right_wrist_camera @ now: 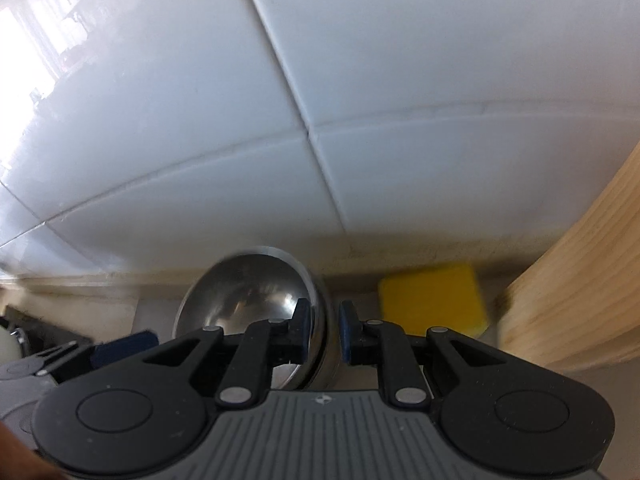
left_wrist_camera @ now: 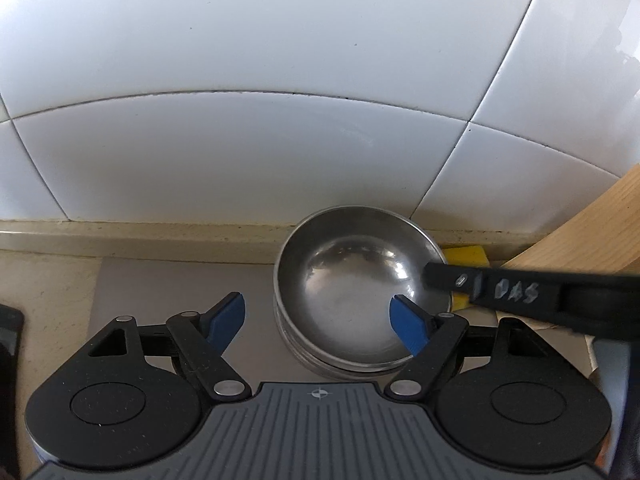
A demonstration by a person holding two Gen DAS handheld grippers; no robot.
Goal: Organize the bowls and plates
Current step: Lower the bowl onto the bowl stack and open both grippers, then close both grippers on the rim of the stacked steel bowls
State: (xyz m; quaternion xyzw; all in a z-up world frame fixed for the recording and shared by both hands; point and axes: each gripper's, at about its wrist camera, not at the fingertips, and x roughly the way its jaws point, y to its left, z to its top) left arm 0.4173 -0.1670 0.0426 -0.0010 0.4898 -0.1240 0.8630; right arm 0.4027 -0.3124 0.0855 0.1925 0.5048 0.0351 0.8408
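A steel bowl point(left_wrist_camera: 352, 288) sits on top of a stack of like bowls point(left_wrist_camera: 304, 356) on a grey mat near the tiled wall. My left gripper point(left_wrist_camera: 318, 322) stands open: its left pad is off to the bowl's left, its right pad point(left_wrist_camera: 408, 328) hangs over the bowl's near right inside, gripping nothing. From the right, a black finger point(left_wrist_camera: 444, 278) of my right gripper reaches the bowl's right rim. In the right wrist view my right gripper point(right_wrist_camera: 324, 330) is shut on the wall of the steel bowl point(right_wrist_camera: 248, 296), one pad inside and one outside.
A yellow sponge point(right_wrist_camera: 432, 304) lies against the wall's base right of the bowls. A wooden board point(right_wrist_camera: 580, 280) leans at the far right. The grey mat point(left_wrist_camera: 168, 292) spreads left of the stack. A dark object point(left_wrist_camera: 8, 344) sits at the left edge.
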